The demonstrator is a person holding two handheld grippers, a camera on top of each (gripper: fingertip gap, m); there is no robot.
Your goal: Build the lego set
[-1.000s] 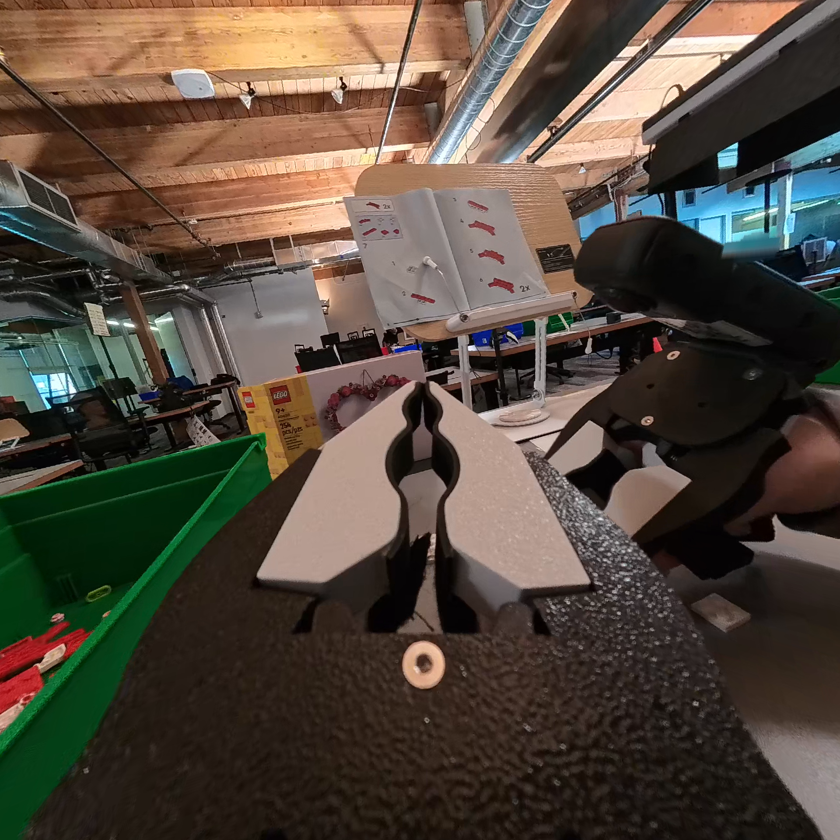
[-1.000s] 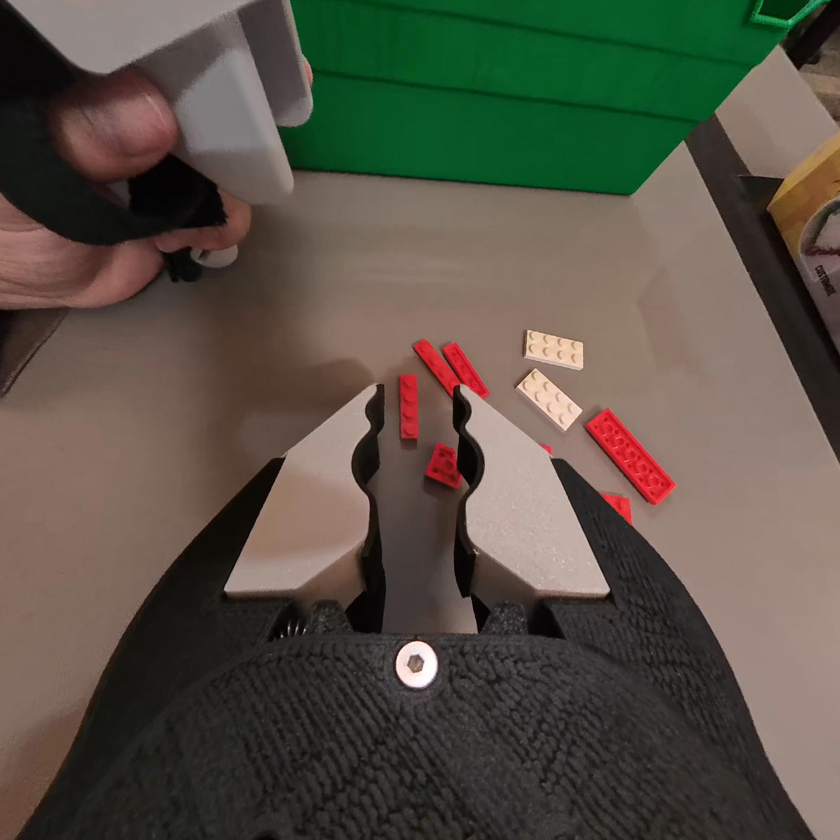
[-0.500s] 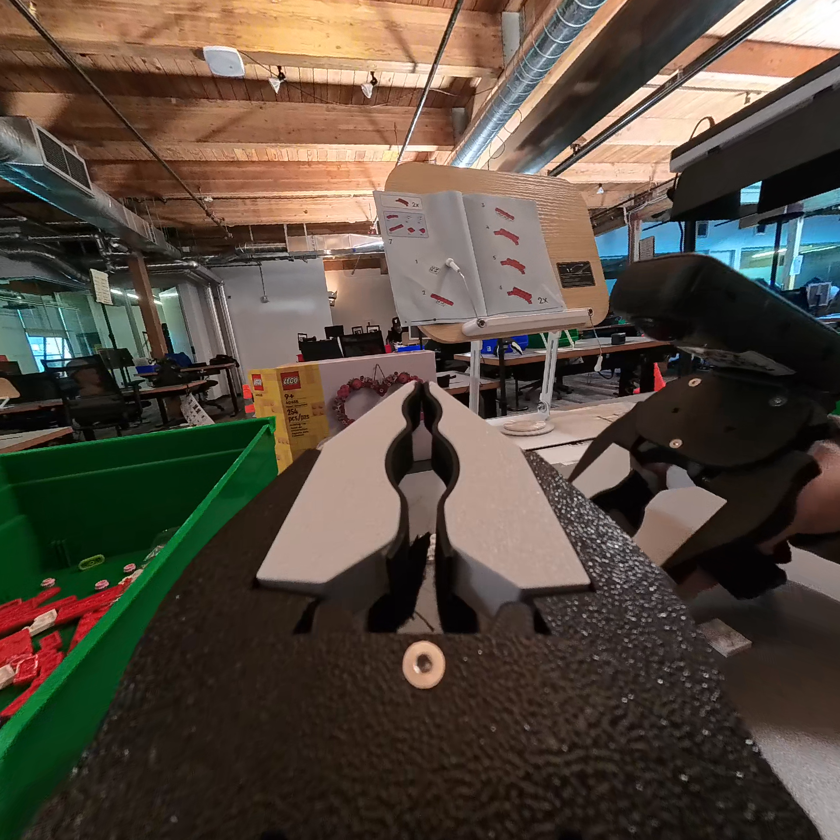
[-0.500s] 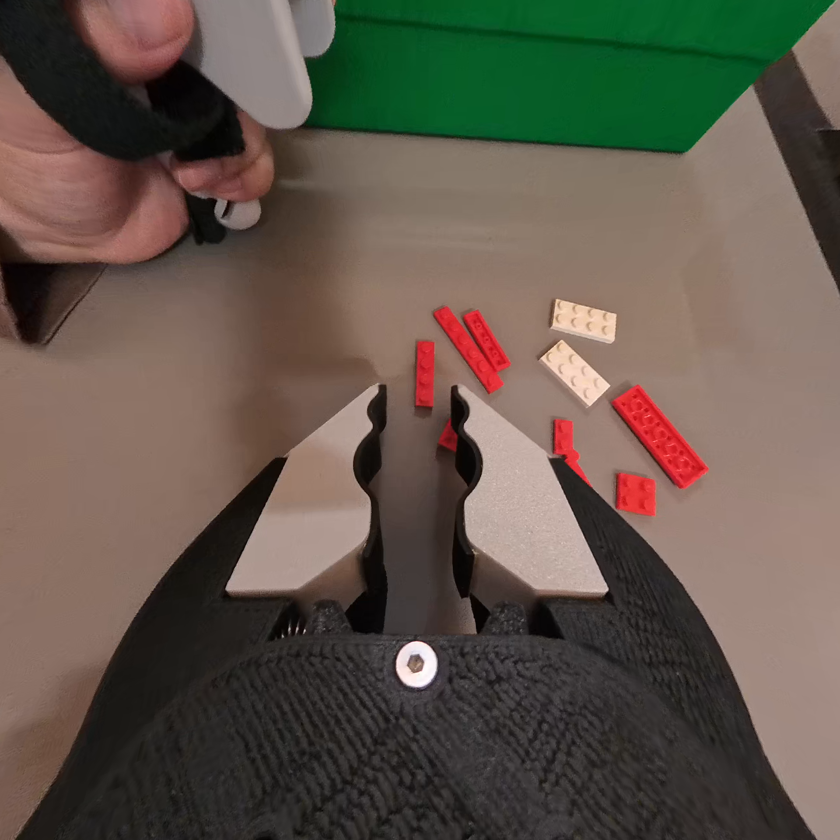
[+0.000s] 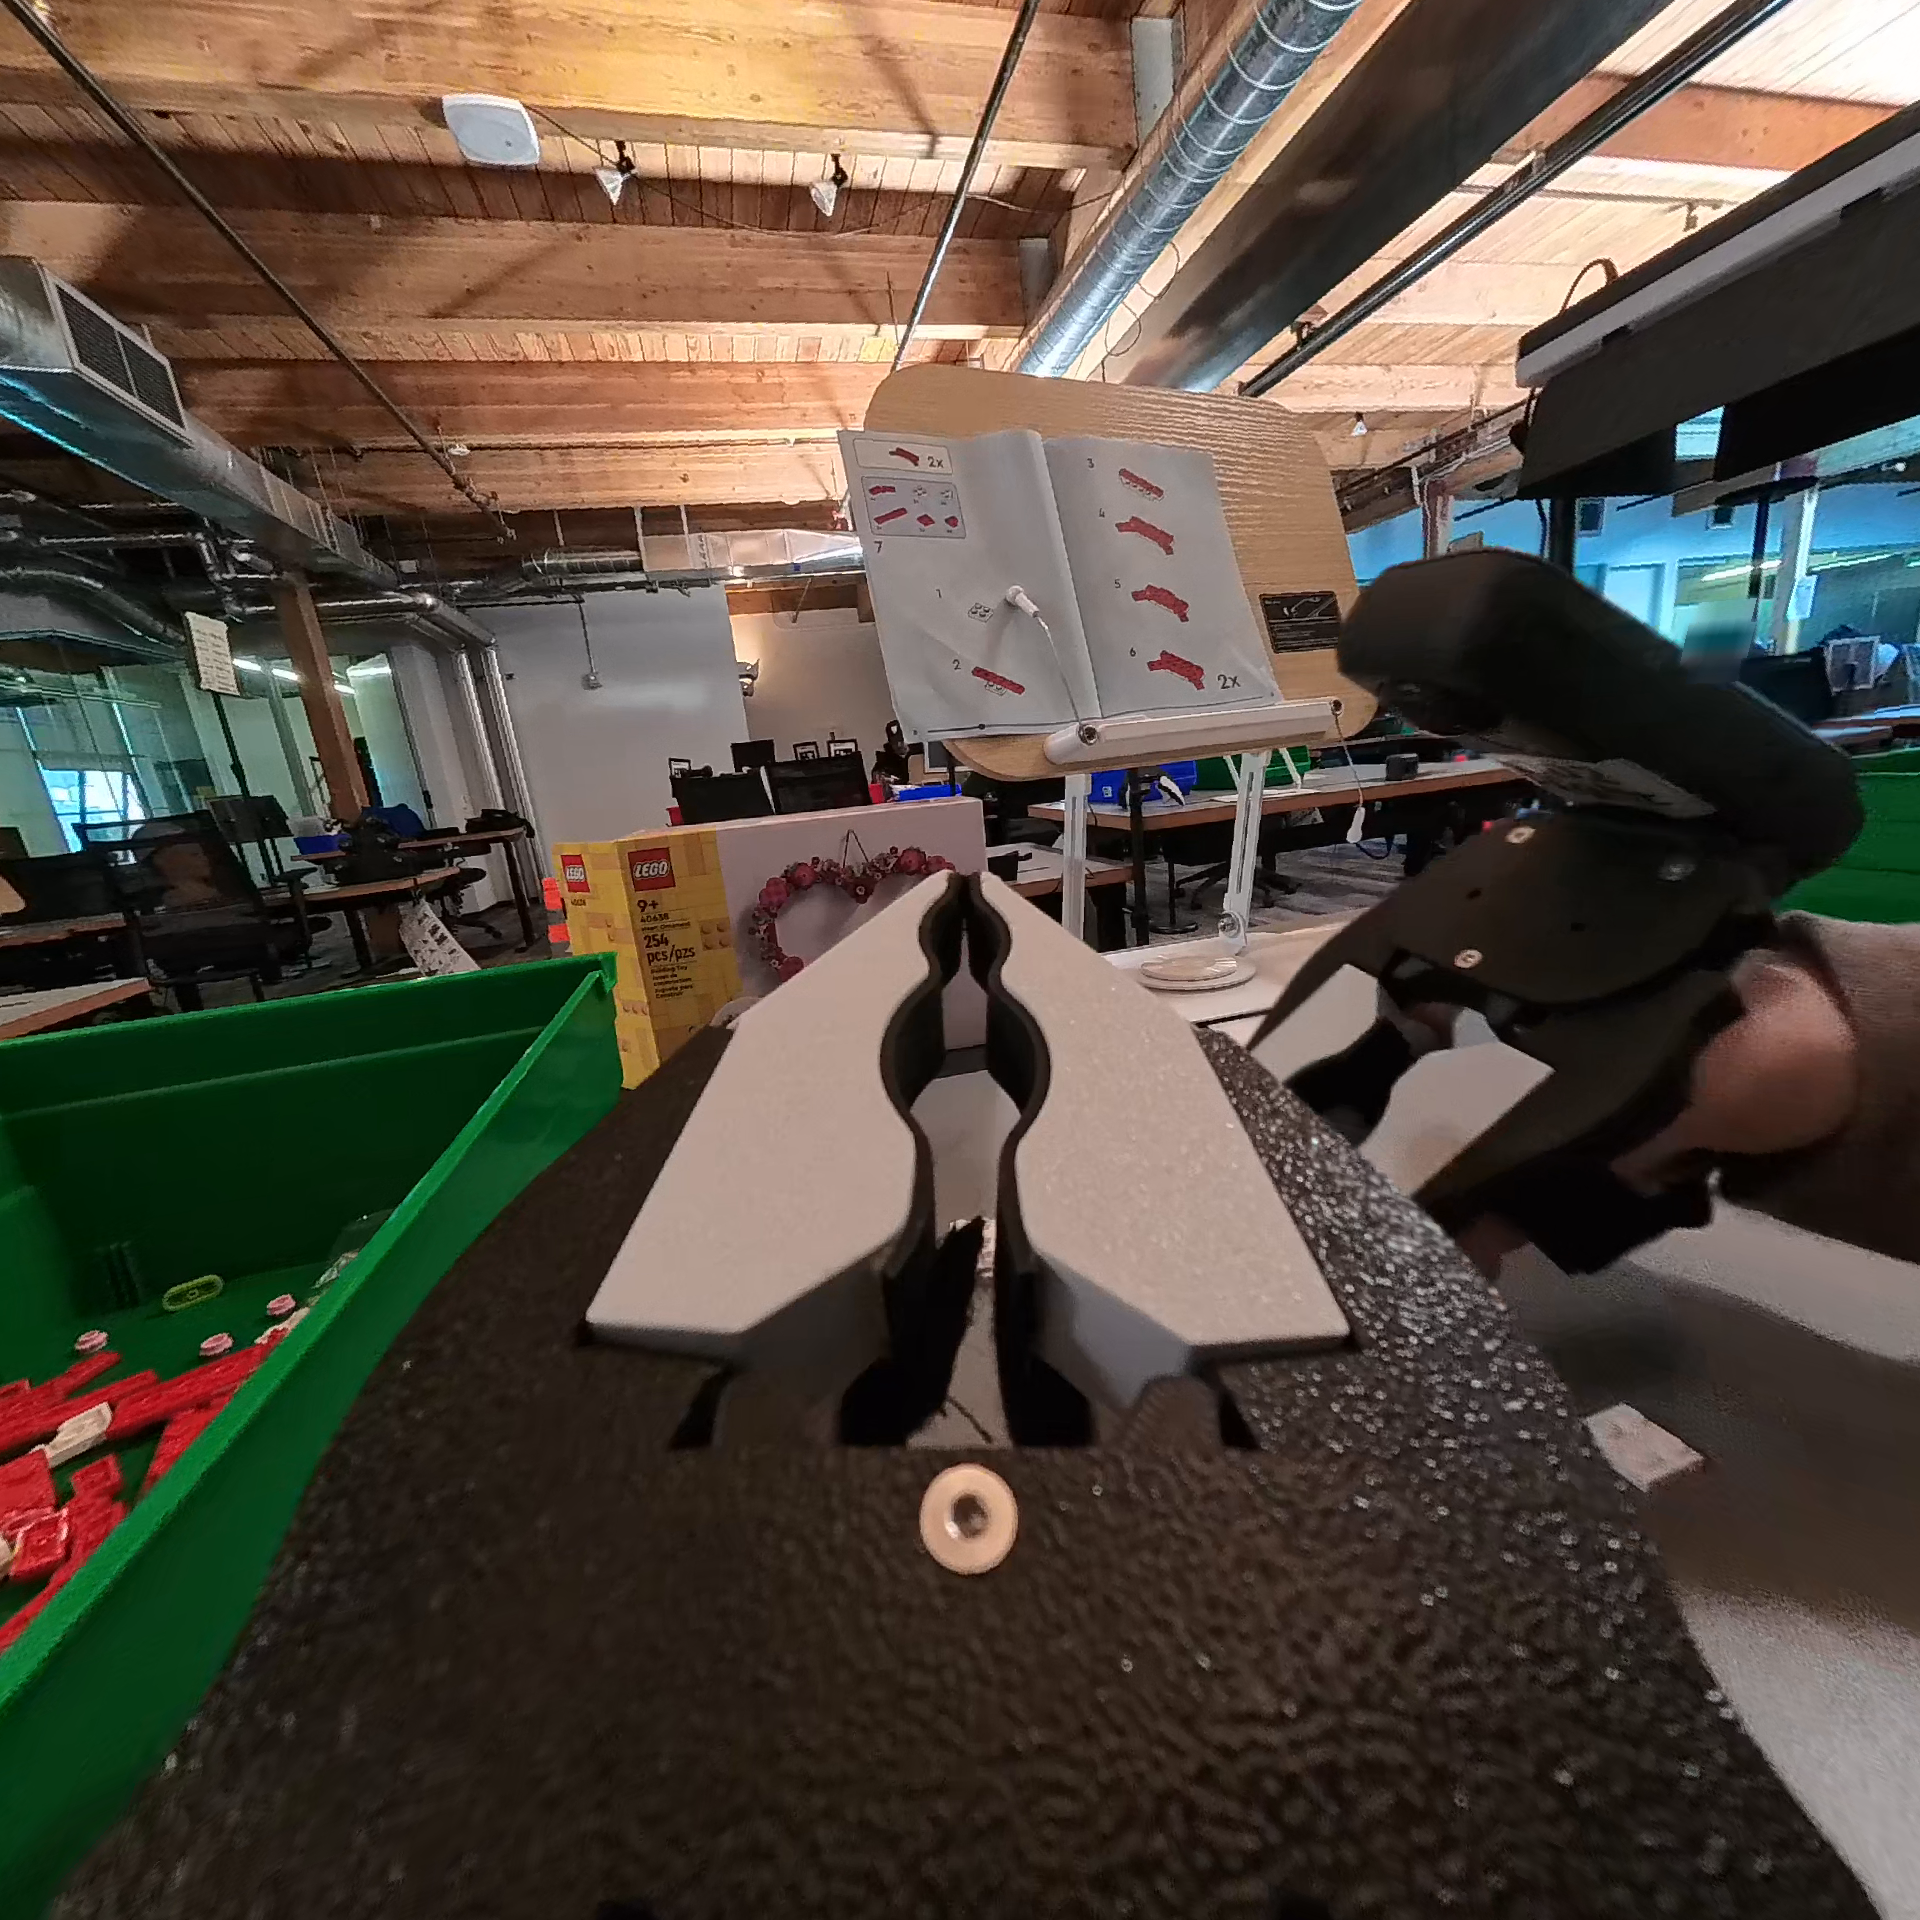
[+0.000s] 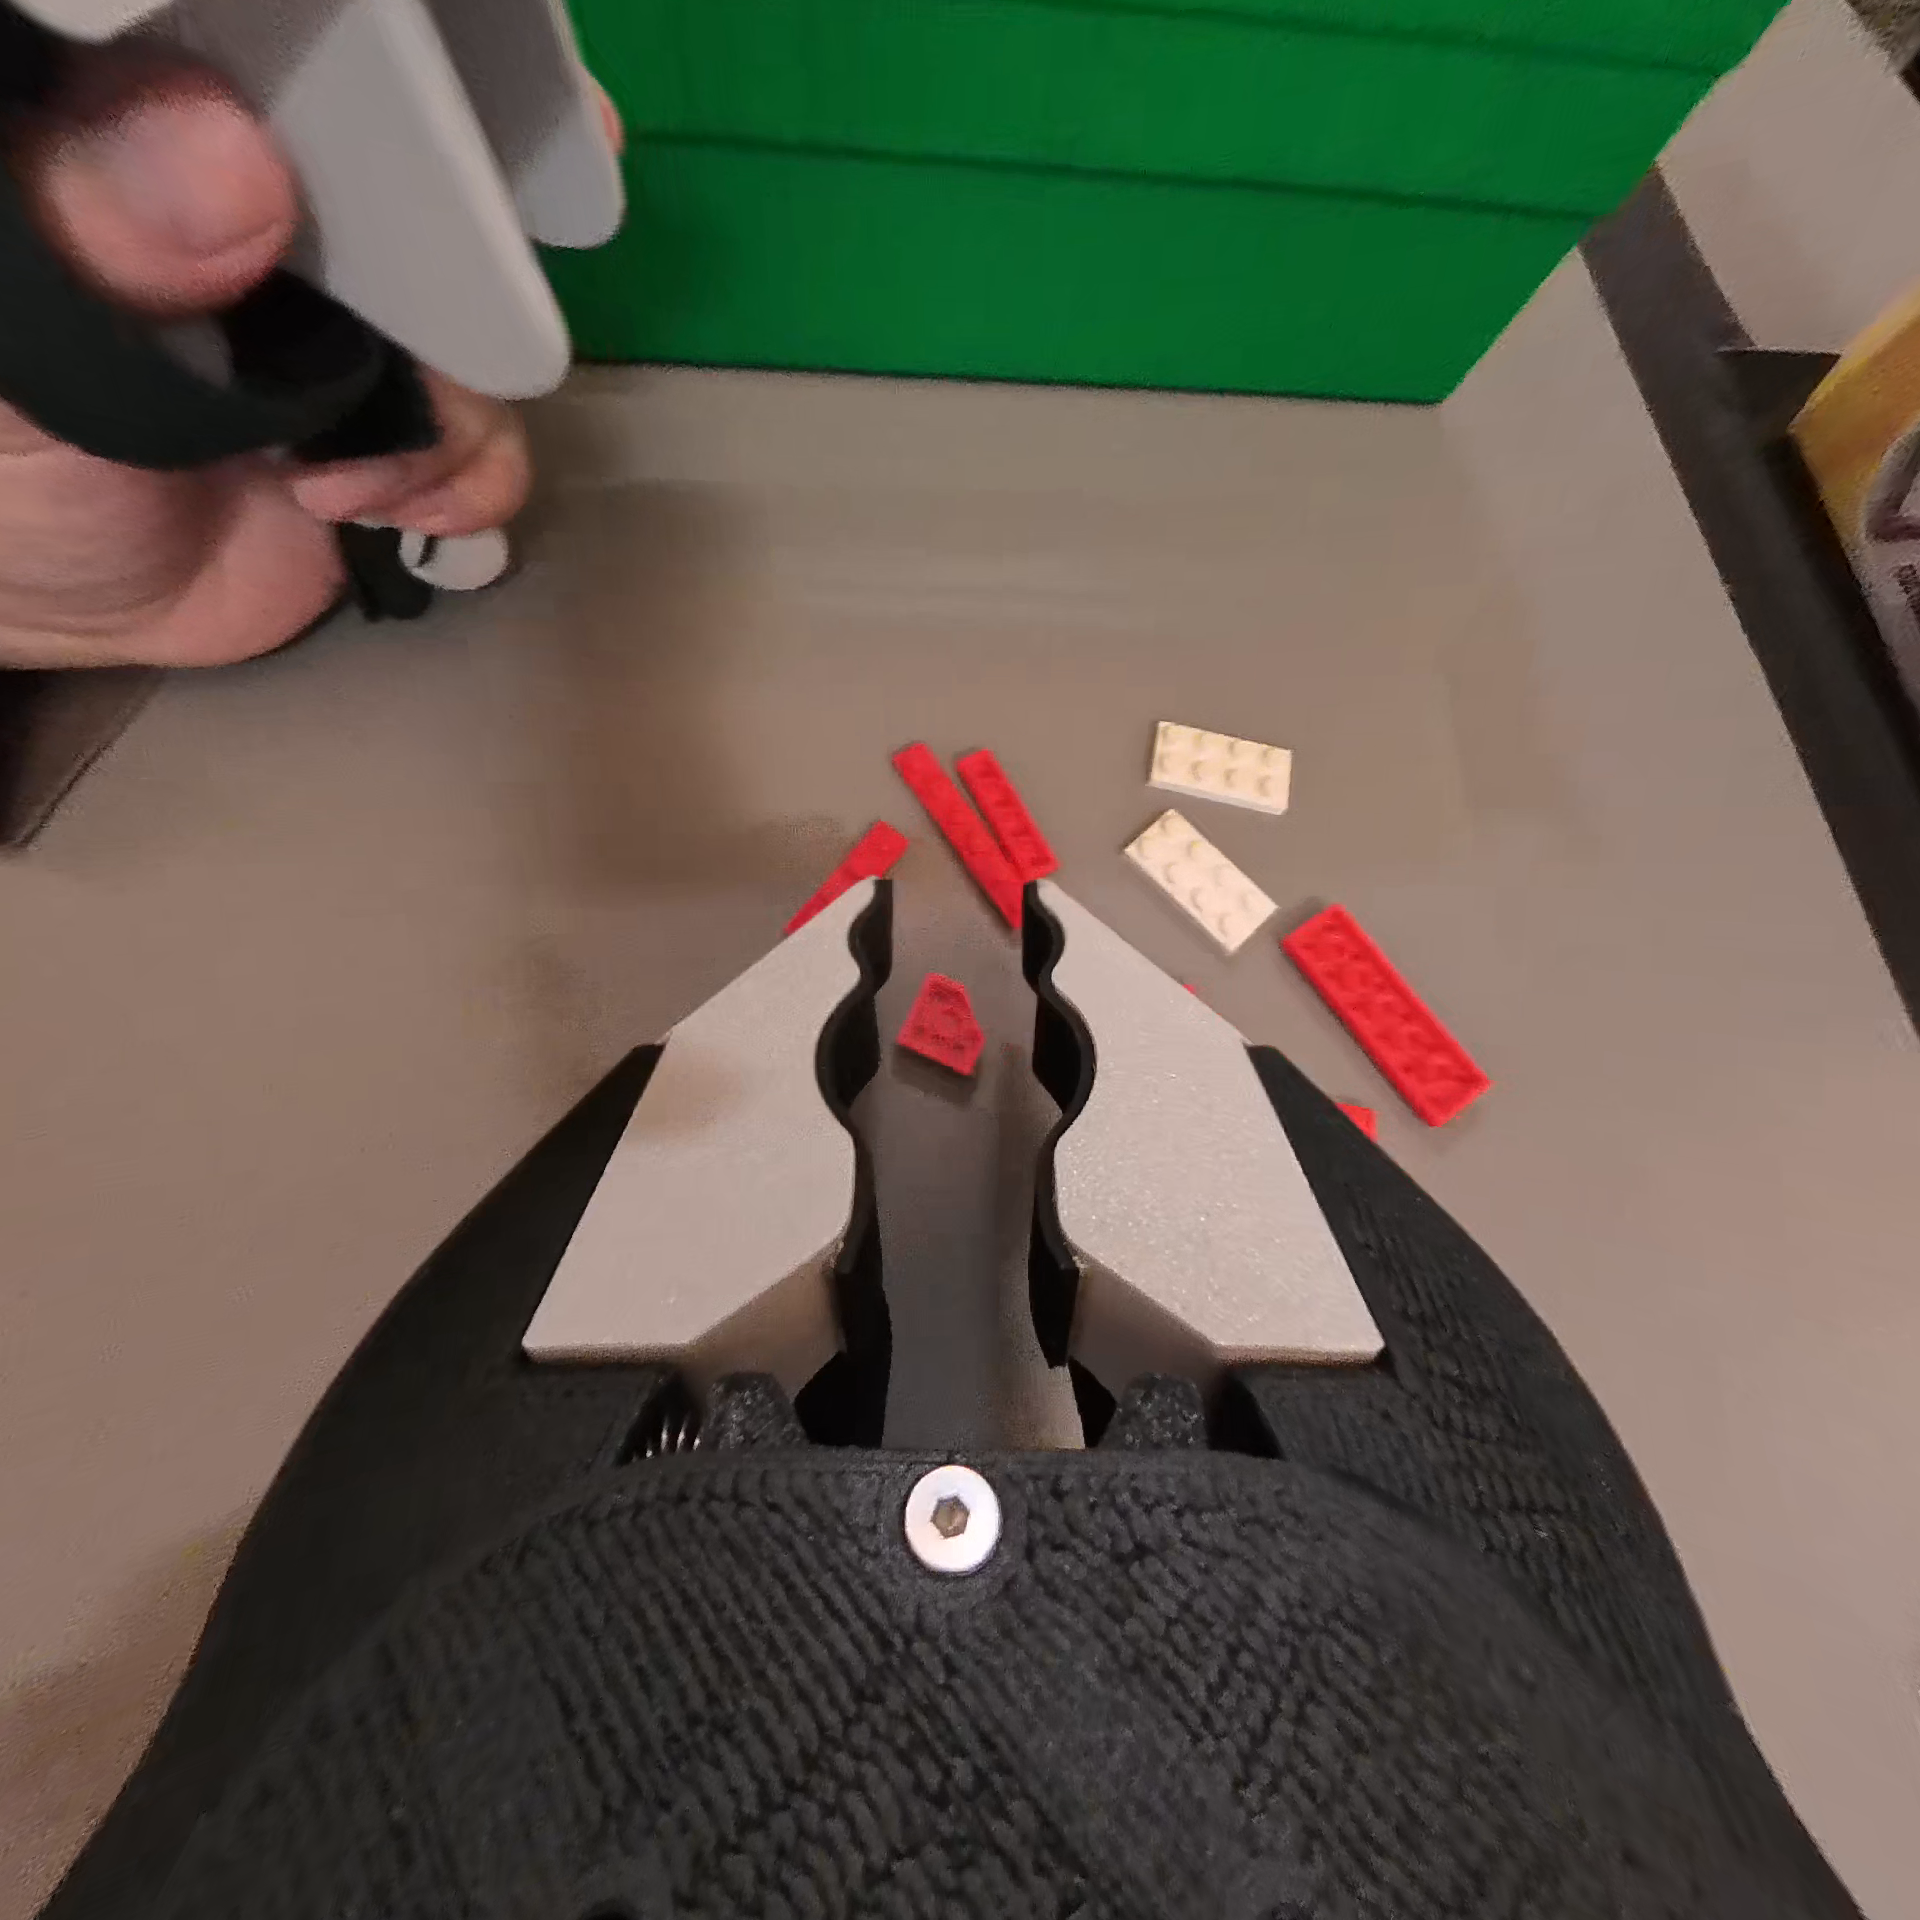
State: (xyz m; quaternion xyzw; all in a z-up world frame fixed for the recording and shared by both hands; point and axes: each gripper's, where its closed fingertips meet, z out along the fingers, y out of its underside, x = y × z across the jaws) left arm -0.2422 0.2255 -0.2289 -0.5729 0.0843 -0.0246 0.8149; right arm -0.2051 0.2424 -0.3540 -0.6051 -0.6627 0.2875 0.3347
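My right gripper (image 6: 956, 894) is open and low over loose bricks on the grey table (image 6: 520, 1039). A small red wedge piece (image 6: 940, 1023) lies between its fingers, apart from both. A narrow red plate (image 6: 857, 868) lies tilted at the left fingertip. Two narrow red plates (image 6: 982, 831), two cream plates (image 6: 1205, 873) and a long red plate (image 6: 1382, 1013) lie ahead and to the right. My left gripper (image 5: 961, 883) is shut and empty, raised and pointing at the open instruction booklet (image 5: 1060, 582). It also shows in the right wrist view (image 6: 416, 208), held by a hand.
A green bin (image 5: 312, 1122) with several red pieces stands left of the left gripper; its wall (image 6: 1039, 208) closes the far side of the brick area. The set's box (image 5: 665, 935) stands behind it. The right gripper (image 5: 1558, 935) shows at the right. There is about 12 cm between the tips of the two grippers. The left gripper is farther from the long red plate (image 6: 1382, 1013), some 20 cm, than the right, some 8 cm.
My right gripper has moved forward over the bricks; the small wedge piece is now between its fingers and the narrow plate at its tips has been pushed left and tilted. The left gripper shifted slightly.
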